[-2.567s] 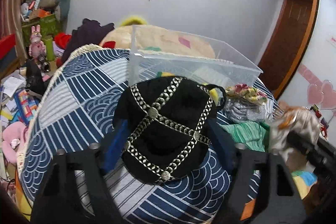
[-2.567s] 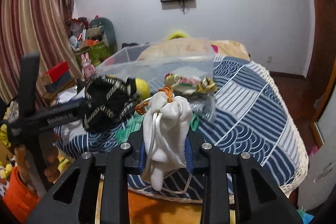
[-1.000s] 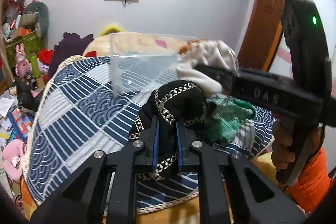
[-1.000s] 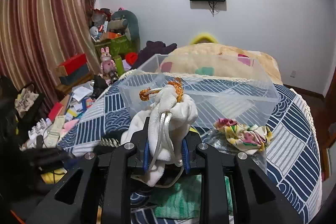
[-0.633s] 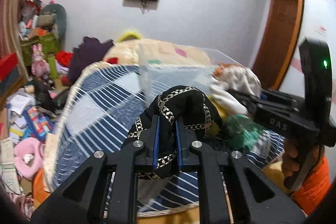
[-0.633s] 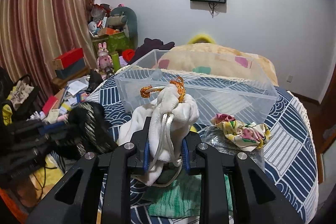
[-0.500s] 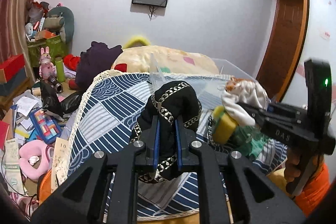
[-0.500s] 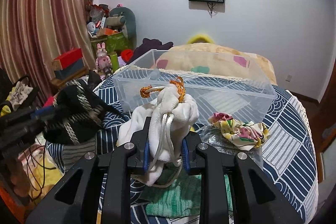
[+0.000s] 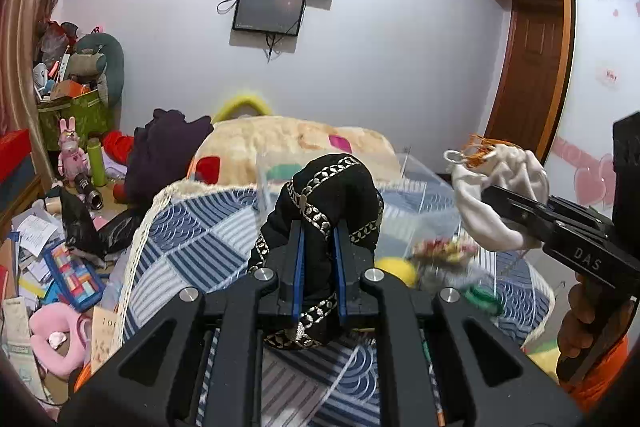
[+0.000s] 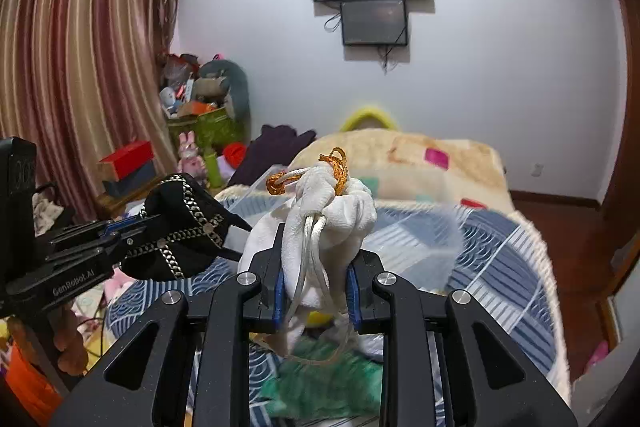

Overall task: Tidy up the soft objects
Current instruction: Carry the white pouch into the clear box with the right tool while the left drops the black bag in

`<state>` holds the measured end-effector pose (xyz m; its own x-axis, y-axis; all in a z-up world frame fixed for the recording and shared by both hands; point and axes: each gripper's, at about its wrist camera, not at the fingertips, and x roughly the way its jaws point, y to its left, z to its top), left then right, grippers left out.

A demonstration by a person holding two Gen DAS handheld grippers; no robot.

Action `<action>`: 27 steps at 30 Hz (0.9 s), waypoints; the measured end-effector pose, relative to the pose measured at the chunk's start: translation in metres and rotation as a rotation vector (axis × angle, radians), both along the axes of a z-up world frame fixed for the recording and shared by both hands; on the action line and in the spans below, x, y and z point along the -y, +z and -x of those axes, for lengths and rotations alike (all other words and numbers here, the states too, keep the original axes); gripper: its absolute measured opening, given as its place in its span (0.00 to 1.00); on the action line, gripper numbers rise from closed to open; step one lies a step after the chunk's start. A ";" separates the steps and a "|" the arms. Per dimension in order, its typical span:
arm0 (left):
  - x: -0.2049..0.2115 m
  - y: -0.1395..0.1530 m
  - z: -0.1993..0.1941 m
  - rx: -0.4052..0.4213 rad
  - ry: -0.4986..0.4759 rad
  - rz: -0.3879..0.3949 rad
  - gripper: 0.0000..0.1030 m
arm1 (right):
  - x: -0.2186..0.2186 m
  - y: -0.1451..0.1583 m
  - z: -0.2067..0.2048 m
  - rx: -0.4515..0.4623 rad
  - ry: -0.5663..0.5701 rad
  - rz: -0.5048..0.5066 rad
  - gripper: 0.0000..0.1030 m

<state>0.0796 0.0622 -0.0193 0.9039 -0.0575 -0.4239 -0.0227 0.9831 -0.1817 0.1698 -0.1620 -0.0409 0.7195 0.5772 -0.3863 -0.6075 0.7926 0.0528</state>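
Note:
My left gripper (image 9: 316, 247) is shut on a black cap with silver chain trim (image 9: 326, 199) and holds it above the bed; it also shows in the right wrist view (image 10: 180, 227). My right gripper (image 10: 316, 267) is shut on a white drawstring pouch with an orange cord (image 10: 328, 219), held up at the right in the left wrist view (image 9: 500, 195). A clear plastic bin (image 10: 416, 243) sits on the blue patterned bedspread (image 9: 192, 239) behind both items.
A green cloth (image 10: 328, 387), a yellow soft item (image 9: 394, 269) and a floral fabric piece (image 9: 440, 251) lie on the bed. A beige blanket (image 10: 420, 163) is behind the bin. Toys, boxes and papers (image 9: 48, 267) clutter the floor at left.
Both grippers have lifted their items higher, and the views tilt up toward the wall. The cap and the pouch stay gripped. The bin now sits lower in both views.

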 end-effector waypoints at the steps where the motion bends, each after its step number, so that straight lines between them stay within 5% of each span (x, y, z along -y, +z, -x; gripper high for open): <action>1: 0.000 0.003 -0.002 0.005 0.000 0.002 0.12 | 0.001 0.002 -0.002 0.006 -0.008 0.001 0.21; 13: 0.002 0.038 -0.046 0.048 0.024 -0.037 0.12 | -0.006 0.016 -0.048 0.006 -0.073 0.069 0.21; 27: 0.006 0.004 -0.115 -0.131 0.007 -0.061 0.12 | -0.042 -0.017 -0.102 -0.116 -0.096 0.224 0.21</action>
<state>0.1948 0.0565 -0.0155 0.8410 -0.0217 -0.5405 -0.0496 0.9919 -0.1170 0.2717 -0.1199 -0.0578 0.7107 0.3993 -0.5792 -0.5288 0.8462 -0.0654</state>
